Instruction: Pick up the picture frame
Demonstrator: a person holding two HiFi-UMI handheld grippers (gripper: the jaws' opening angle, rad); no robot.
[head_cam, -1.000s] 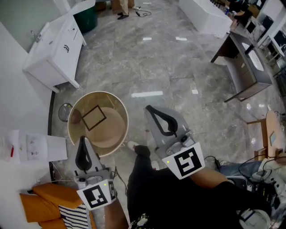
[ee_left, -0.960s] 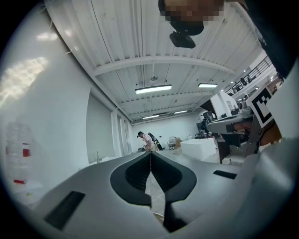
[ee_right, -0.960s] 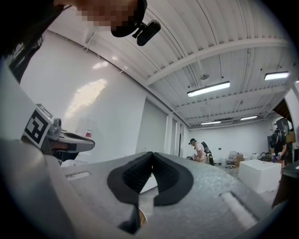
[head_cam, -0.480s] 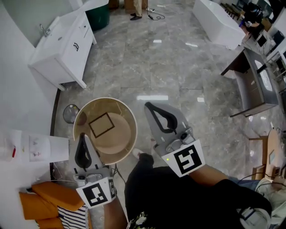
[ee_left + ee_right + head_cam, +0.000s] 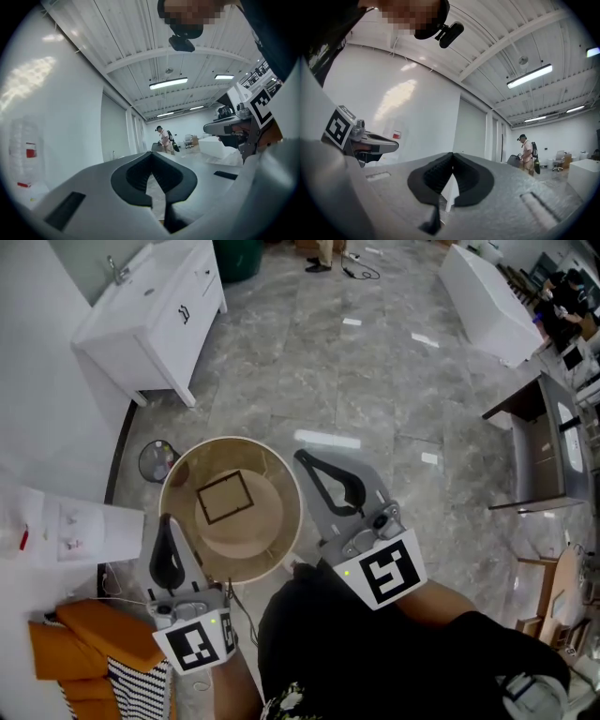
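While both pairs of tongs are held out level over the floor, neither has anything in it. The left tongs [image 5: 167,521] are closed pad to pad, and their own view shows only the white hall past the tips. In the head view their tips sit over the left rim of the round table [image 5: 286,521].

The picture frame [image 5: 225,496] lies flat on that table top, a thin dark rectangle a little left of the middle. From the left tongs it lies ahead and to the right. Its 2 longer sides run across the view, rising slightly toward the right, and its shorter sides point roughly away from the person.

The right tongs [image 5: 301,457] are closed the same way and empty. Their tips are just beside the table's right rim, so the frame lies to their left and a little back toward the person.

I would judge the left tongs the nearer of the 2, though how high each one is above the table is hard to tell. Either pair must first tip down and open, since both point across the room and not at the frame.
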